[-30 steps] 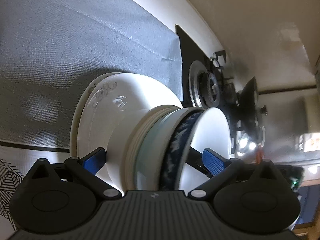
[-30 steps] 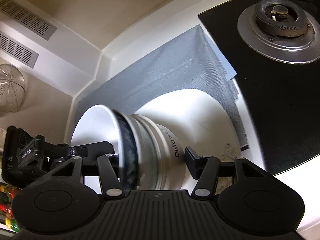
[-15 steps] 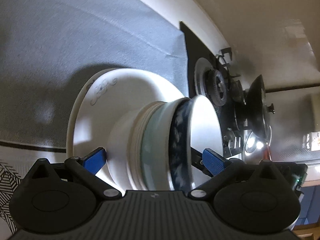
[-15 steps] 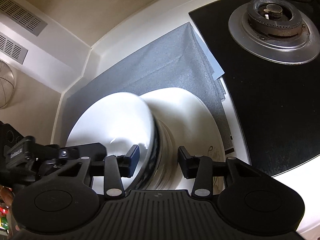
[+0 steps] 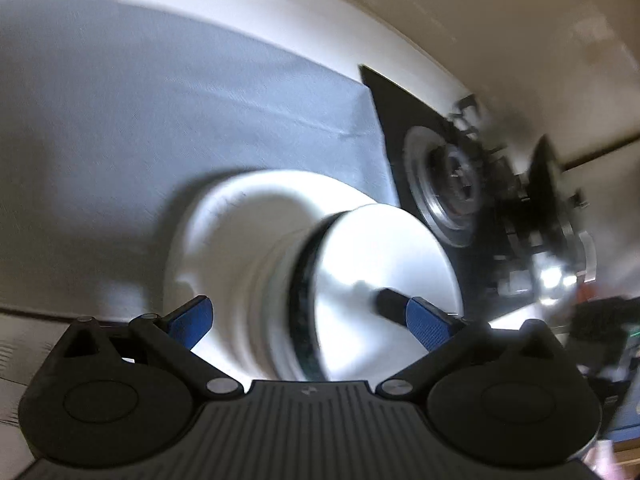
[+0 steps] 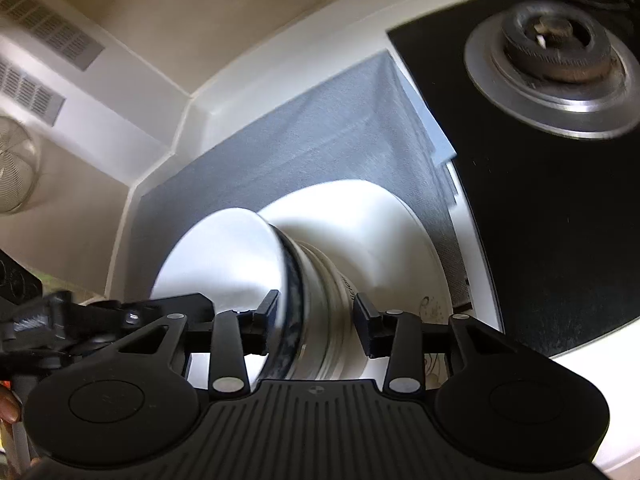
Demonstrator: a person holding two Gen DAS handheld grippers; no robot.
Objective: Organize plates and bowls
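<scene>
Stack [image 6: 320, 292]: nested bowls, lying tilted in these fisheye views, seated on a white plate.
Top bowl [image 5: 384, 280]: white inside, dark blue patterned band outside; its rim faces the left-wrist camera at about 3 o'clock of the stack.
Lower bowls [image 6: 336, 300]: pale, ribbed, printed lettering on one, only partly legible.
Plate [image 6: 384, 232]: white, broad, faint scroll marking near its rim at 5 o'clock; rests on the mat.
Mat [image 6: 320, 128]: grey cloth spread on the counter, plate on its near half.
Counter [image 6: 288, 56]: white, running along the wall at 12 o'clock.
Left claw [image 5: 308, 320]: wide; blue pads stand either side of the stack, the left pad clear of the bowls, the right pad in front of the top bowl's inside. Contact cannot be told; the view is blurred.
Right claw [image 6: 314, 322]: narrow, jaws opening; the bowl rims lie between the black pads. One pad sits inside the top bowl, the other just beside the lower bowls' wall; firm pressing is not evident.
Hob [image 6: 560, 200]: black glass, at 3 o'clock of the mat, touching its edge.
Burner [image 6: 556, 60]: round, metal ring, at 1 o'clock in the right-wrist view.
Vent [image 6: 48, 32]: slotted, at 10 o'clock.
</scene>
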